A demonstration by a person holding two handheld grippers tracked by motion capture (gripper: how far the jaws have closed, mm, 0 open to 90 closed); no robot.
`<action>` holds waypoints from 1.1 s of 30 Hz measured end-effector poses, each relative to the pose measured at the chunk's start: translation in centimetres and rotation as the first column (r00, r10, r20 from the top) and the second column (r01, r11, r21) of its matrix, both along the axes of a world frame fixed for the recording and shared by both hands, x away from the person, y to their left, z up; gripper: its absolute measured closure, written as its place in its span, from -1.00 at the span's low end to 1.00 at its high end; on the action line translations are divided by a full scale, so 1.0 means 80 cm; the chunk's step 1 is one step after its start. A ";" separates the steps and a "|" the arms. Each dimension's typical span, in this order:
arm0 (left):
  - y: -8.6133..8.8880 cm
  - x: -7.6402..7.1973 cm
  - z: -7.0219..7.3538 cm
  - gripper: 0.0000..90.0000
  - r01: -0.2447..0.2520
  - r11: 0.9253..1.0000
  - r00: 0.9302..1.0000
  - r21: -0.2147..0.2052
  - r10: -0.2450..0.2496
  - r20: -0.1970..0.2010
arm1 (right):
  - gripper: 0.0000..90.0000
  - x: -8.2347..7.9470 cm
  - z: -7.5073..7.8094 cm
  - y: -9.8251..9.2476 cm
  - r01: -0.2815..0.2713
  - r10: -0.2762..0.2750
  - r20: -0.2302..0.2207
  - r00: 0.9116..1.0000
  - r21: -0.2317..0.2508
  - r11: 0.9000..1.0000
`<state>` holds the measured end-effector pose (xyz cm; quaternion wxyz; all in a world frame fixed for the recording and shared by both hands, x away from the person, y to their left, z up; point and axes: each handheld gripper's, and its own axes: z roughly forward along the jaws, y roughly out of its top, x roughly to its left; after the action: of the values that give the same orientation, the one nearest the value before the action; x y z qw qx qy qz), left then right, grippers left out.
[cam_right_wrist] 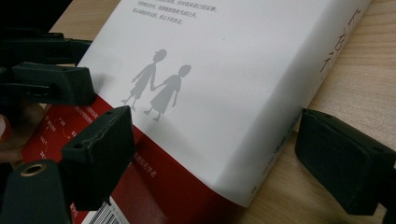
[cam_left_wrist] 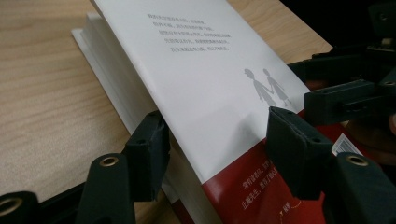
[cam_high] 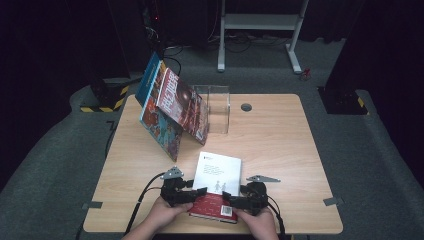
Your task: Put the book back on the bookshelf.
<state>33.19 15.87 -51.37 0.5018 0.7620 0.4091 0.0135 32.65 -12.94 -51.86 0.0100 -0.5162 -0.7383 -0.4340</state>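
High view: the book's near edge is hidden behind both tongs, and its small cover print is too fine to read. One white-and-red book lies flat on the counter between two tongs. The left tongs straddle its page-edge corner, half open; whether the pads press is unclear. The right tongs gape wide about the spine corner, one pad clear of it.

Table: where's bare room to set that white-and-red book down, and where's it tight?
Free: the right half of the table, from the grommet hole down to the near edge; also the near-left strip beside the left gripper. Crowded: far left, where leaning books rest against the clear stand, and near centre, where both grippers flank the book, right gripper.
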 end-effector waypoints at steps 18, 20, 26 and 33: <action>-0.002 -0.018 0.012 0.01 0.019 1.000 0.982 0.004 -0.020 0.187 | -0.83 0.000 0.001 -0.006 -0.031 0.030 0.038 0.999 0.037 0.999; -0.003 -0.020 0.015 0.01 0.027 1.000 0.976 0.009 -0.029 0.215 | -0.84 0.000 0.002 -0.008 -0.034 0.033 0.041 0.999 0.046 0.998; -0.004 -0.026 0.018 0.02 0.037 0.999 0.963 0.012 -0.039 0.265 | -0.84 0.000 0.003 -0.013 -0.044 0.040 0.045 0.998 0.079 0.996; -0.005 -0.031 0.020 0.02 0.043 0.999 0.951 0.020 -0.047 0.306 | -0.85 0.002 0.000 -0.018 -0.066 0.061 0.047 0.997 0.113 0.991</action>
<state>30.73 15.50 -49.78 0.5545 0.7630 0.3086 0.1228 32.83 -14.36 -51.87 0.0373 -0.4816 -0.7282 -0.4862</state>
